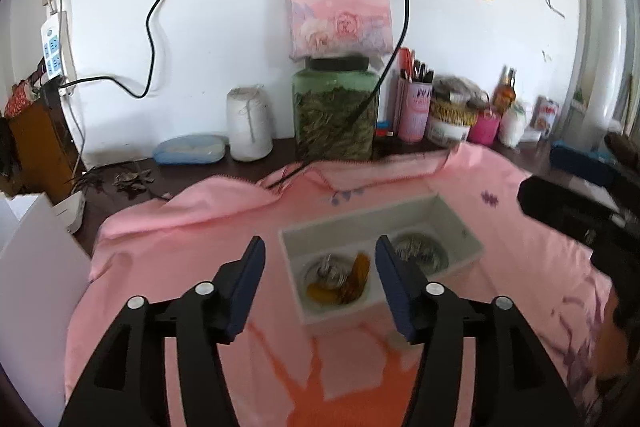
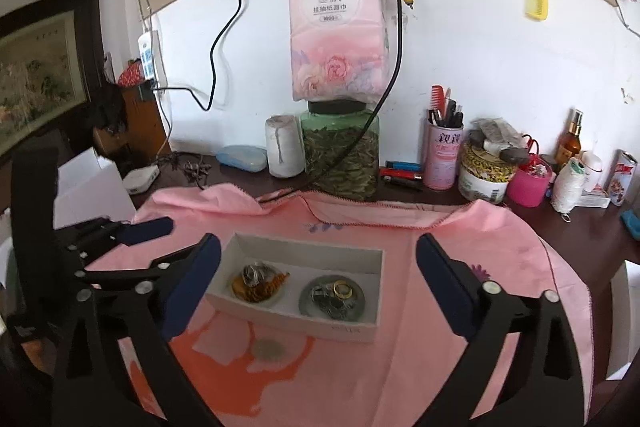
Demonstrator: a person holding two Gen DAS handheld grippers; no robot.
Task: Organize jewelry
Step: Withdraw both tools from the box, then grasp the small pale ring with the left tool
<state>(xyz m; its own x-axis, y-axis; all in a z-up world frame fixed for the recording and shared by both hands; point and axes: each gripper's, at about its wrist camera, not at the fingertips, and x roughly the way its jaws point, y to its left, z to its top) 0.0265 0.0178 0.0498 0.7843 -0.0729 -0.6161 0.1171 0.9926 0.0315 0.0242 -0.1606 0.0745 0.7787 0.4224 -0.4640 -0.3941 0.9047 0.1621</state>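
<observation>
The white box [image 2: 362, 255] sat on the pink cloth [image 2: 460, 307] over the bench, holding two dishes — amber pieces and rings in the left dish [image 2: 259, 285], metal rings in the right dish [image 2: 331, 299]. Both tools hung above it, released and empty: the left tool [image 1: 320, 283] partly spread, the right tool [image 2: 318, 287] wide. A clean finish would likely mean lifting clear without nudging the box.
</observation>
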